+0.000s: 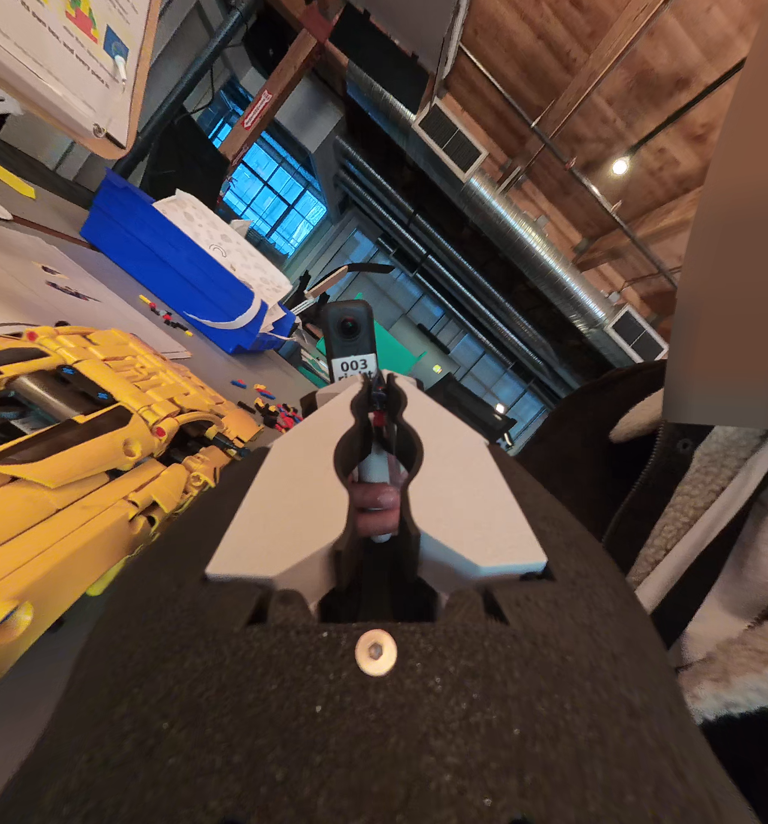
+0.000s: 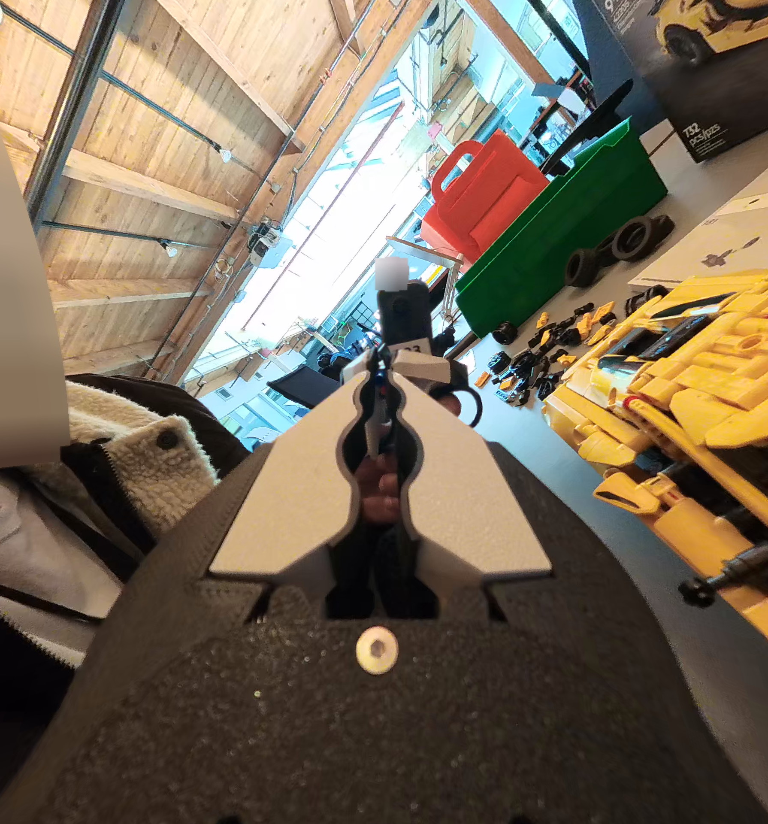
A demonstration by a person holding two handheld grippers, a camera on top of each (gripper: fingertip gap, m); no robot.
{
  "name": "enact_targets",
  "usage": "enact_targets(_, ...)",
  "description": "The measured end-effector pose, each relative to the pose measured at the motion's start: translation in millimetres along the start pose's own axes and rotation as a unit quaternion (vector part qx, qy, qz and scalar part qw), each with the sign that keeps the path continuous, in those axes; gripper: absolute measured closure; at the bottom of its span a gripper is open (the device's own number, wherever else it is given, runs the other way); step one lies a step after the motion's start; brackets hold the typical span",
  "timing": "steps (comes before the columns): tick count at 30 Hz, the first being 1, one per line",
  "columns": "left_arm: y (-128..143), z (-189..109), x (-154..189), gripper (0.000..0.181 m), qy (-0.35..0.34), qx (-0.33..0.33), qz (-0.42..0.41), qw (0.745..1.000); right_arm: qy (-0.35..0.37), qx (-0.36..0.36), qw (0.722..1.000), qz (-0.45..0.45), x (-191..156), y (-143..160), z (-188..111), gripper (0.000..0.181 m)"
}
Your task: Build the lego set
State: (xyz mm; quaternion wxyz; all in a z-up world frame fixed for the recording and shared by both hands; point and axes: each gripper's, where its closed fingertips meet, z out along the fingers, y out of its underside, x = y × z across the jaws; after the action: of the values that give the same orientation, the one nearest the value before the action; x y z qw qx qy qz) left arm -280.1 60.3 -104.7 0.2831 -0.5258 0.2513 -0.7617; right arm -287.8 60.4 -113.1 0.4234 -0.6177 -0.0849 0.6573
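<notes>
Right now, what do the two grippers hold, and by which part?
Both grippers, left gripper and right gripper, are shut tip to tip on one small dark lego piece, each pinching an opposite end.

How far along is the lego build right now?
Mostly done: the yellow car body looks largely assembled on the table. In hand: both grippers, left and right, meet tip to tip on a small dark piece. Left: the loose wheels and scattered small parts.
</notes>
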Motion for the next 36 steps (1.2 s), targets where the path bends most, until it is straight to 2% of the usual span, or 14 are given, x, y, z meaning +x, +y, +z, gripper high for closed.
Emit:
enact_targets(2,-1.3,-0.1,-1.1,0.173,0.002,0.006,-0.014,1.0,0.001,0.0,1.0,0.014,1.9,-0.4,0.0,0.179)
enact_targets(6,-11.7,-3.9,-1.6,0.165,0.007,0.039,-0.022,0.999,-0.012,0.052,0.998,0.04,2.7,-15.4,-6.4,0.179)
enact_targets(9,-5.7,-0.2,-1.2,0.169,0.001,0.02,-0.007,1.0,-0.013,0.062,0.997,0.051,4.5,-17.6,-9.2,0.179)
enact_targets(11,-1.3,2.5,-0.9,0.176,-0.006,0.007,0.005,1.0,-0.007,0.052,0.998,0.031,2.7,-14.6,-6.9,0.179)
enact_targets(16,-8.4,-2.3,-2.6,0.178,-0.014,0.025,0.01,1.0,0.012,0.014,1.0,-0.004,2.4,-0.4,2.0,0.179)
enact_targets(22,-4.9,-3.5,-1.8,0.181,-0.014,0.011,0.018,1.0,0.01,-0.008,1.0,0.004,3.3,3.9,0.8,0.179)
enact_targets(26,-4.1,-6.3,-2.5,0.181,-0.012,0.005,0.014,1.0,0.025,-0.037,0.999,-0.02,6.5,-5.8,-17.3,0.162)
enact_targets(28,2.1,-3.6,-4.7,0.181,-0.018,-0.012,0.013,1.0,0.036,-0.039,0.998,-0.039,9.5,-11.8,-25.4,0.181)
enact_targets(31,1.9,-5.5,-12.5,0.181,-0.039,-0.012,0.011,0.999,0.055,-0.059,0.995,-0.051,14.4,-7.7,-27.1,0.181)
enact_targets(34,-8.1,-17.4,-27.2,0.181,-0.098,0.002,0.032,0.995,0.089,-0.077,0.99,-0.079,20.5,-6.3,-33.5,0.181)
enact_targets(36,-14.3,-25.5,-33.9,0.181,-0.129,0.009,0.048,0.99,0.129,-0.132,0.975,-0.125,28.4,7.8,-38.3,0.181)
